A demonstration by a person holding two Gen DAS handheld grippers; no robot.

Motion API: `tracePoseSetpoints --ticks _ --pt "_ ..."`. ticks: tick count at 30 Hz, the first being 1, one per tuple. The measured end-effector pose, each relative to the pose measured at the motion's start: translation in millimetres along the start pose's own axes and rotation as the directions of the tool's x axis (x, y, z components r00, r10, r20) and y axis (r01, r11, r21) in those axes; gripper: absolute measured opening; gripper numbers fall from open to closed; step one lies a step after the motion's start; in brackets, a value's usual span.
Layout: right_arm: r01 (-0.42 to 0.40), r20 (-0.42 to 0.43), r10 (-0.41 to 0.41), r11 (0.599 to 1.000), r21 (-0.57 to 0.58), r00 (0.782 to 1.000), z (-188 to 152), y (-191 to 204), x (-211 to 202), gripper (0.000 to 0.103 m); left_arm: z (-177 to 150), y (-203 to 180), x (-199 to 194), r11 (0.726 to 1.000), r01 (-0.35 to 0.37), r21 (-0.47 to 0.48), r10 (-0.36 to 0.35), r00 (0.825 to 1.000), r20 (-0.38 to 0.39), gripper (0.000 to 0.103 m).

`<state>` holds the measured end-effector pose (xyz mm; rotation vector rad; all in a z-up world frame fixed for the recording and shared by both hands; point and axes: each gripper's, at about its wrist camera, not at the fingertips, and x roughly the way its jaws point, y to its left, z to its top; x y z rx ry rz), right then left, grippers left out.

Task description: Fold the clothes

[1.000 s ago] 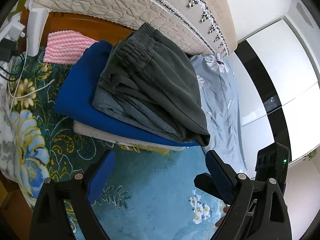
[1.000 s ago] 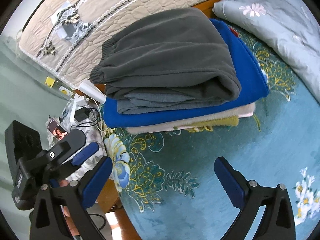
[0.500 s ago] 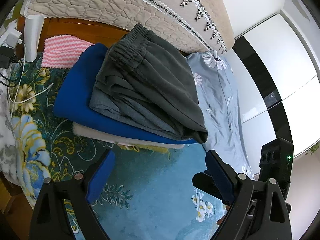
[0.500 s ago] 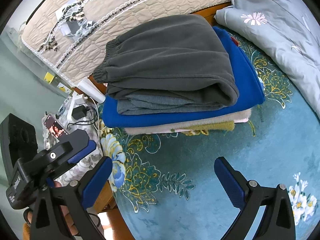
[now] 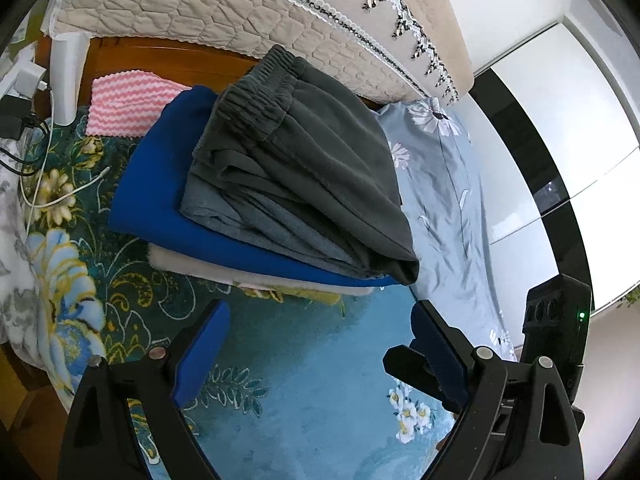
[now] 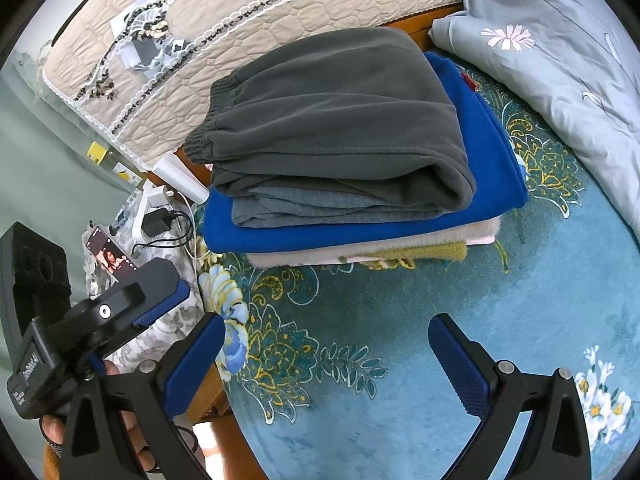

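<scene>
The folded clothes lie in one pile on the bed, on a teal blanket (image 5: 304,364) with flower patterns, close to the quilted beige headboard (image 5: 224,12). On top of the pile are dark grey trousers (image 5: 316,168) with an elastic waistband, folded over; under them is a lighter grey garment (image 6: 320,208), then a blue garment (image 6: 492,168), then a cream one (image 6: 360,250), and at the bottom a piece of yellow-green fabric (image 6: 432,254) shows. The left tool (image 5: 320,344) hangs above the blanket just in front of the pile, its blue-padded fingers spread wide and holding nothing. The right tool (image 6: 328,356) is also over the blanket in front of the pile, spread wide and empty. A grey-blue duvet (image 5: 448,200) with white flowers lies beside the pile. On the other side a pink-and-white striped cloth (image 5: 124,108) lies near the blue garment, and white cables (image 5: 44,184) run over the blanket.
</scene>
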<state>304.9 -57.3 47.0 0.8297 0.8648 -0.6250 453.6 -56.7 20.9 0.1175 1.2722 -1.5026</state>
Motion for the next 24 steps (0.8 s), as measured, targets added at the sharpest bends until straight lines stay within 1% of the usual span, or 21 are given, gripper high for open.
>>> tracePoseSetpoints --ticks 5,7,11,14,18,21,24 --pt "0.002 -0.006 -0.002 1.0 -0.013 1.0 0 2 1 0.103 1 -1 3 1.0 -0.008 0.015 0.008 1.0 -0.023 0.092" --pt "0.003 -0.008 -0.003 1.0 -0.018 1.0 0 3 2 0.103 2 -3 7 0.999 -0.044 0.03 0.045 0.998 -0.036 0.092" --pt "0.006 -0.015 -0.006 1.0 -0.024 1.0 0 4 4 0.103 2 -2 9 0.997 -0.075 0.032 0.076 0.997 -0.035 0.092" --pt "0.004 -0.017 -0.005 1.0 -0.023 1.0 1 4 5 0.103 0 1 7 0.998 -0.063 0.013 0.063 0.998 -0.013 0.092" --pt "0.005 -0.019 -0.006 1.0 -0.023 1.0 2 3 6 0.103 1 4 2 0.996 -0.086 -0.007 0.086 0.996 0.028 0.092" --pt "0.005 -0.019 -0.005 1.0 -0.024 1.0 2 3 6 0.103 1 8 0 0.997 -0.068 -0.024 0.069 0.997 0.038 0.092" --pt "0.006 -0.02 -0.006 1.0 -0.022 1.0 2 3 7 0.103 2 7 0 0.999 -0.049 -0.019 0.05 0.998 0.042 0.092"
